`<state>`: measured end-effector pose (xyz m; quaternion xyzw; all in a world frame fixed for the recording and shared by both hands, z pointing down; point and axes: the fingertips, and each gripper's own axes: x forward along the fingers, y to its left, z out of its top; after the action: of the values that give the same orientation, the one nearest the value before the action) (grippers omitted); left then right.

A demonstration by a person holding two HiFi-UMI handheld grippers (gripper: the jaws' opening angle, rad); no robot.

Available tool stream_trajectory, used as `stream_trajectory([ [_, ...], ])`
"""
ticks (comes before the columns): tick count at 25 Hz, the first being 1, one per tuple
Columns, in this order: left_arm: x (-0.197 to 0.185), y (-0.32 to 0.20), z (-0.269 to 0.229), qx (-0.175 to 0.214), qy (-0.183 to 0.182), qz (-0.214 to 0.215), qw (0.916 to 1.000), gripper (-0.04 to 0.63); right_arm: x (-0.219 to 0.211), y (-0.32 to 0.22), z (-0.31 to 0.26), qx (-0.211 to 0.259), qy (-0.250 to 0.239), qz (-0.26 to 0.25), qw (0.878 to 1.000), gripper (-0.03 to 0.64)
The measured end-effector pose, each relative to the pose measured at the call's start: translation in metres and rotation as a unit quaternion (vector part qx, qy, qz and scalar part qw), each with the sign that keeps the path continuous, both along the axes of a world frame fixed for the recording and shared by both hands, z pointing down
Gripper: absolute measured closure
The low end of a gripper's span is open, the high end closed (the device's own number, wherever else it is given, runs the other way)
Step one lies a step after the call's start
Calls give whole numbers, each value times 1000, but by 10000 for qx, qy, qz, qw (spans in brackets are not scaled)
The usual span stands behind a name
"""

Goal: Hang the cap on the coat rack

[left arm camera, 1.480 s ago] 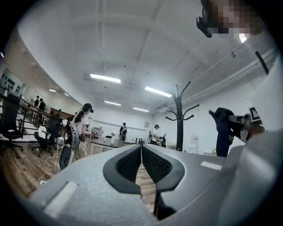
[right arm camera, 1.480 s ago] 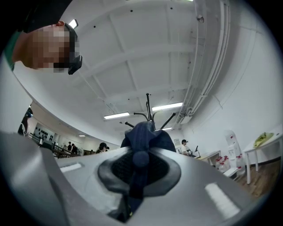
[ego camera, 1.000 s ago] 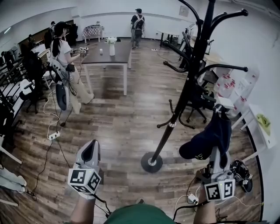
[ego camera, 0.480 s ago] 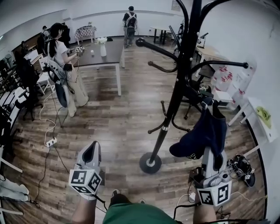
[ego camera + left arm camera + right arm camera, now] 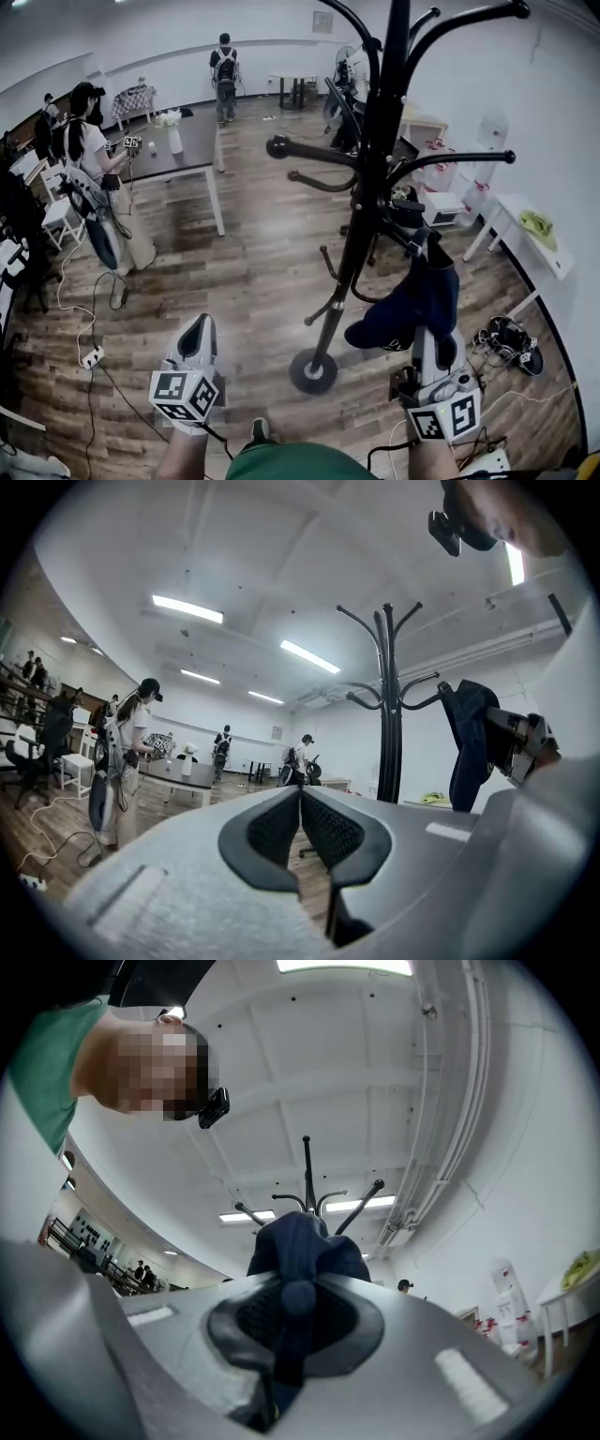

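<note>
Writing: pale print on cap [image 5: 412, 305] brim, too small to read; square markers on both cubes [image 5: 183, 396].
Hidden: rack [image 5: 375, 187] top cut off at the head view's edge; right gripper [image 5: 429, 345] tips buried under cap fabric.
Cap: navy, raised just right of the rack pole, close to a hook [image 5: 410, 236]; contact unclear.
Right gripper: jaws pinched narrow on cap fabric, pointing upward, forearm extended forward.
Left gripper [image 5: 199, 328]: jaws together, nothing between; held low, left of the rack base [image 5: 312, 370].
</note>
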<state>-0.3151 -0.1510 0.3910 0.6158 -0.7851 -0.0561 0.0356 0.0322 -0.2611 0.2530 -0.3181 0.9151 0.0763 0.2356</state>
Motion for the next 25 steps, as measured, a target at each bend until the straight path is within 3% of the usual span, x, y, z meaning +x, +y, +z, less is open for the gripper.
stream_trajectory([
  [11,-32,-73,9,-12,94,665,9977,581,-26,-33,23,-350,107,543,9979,598],
  [25,-71,-111,19,-95,93,1082,9940,581,-59,-69,53,-694,8,950,9930,598],
])
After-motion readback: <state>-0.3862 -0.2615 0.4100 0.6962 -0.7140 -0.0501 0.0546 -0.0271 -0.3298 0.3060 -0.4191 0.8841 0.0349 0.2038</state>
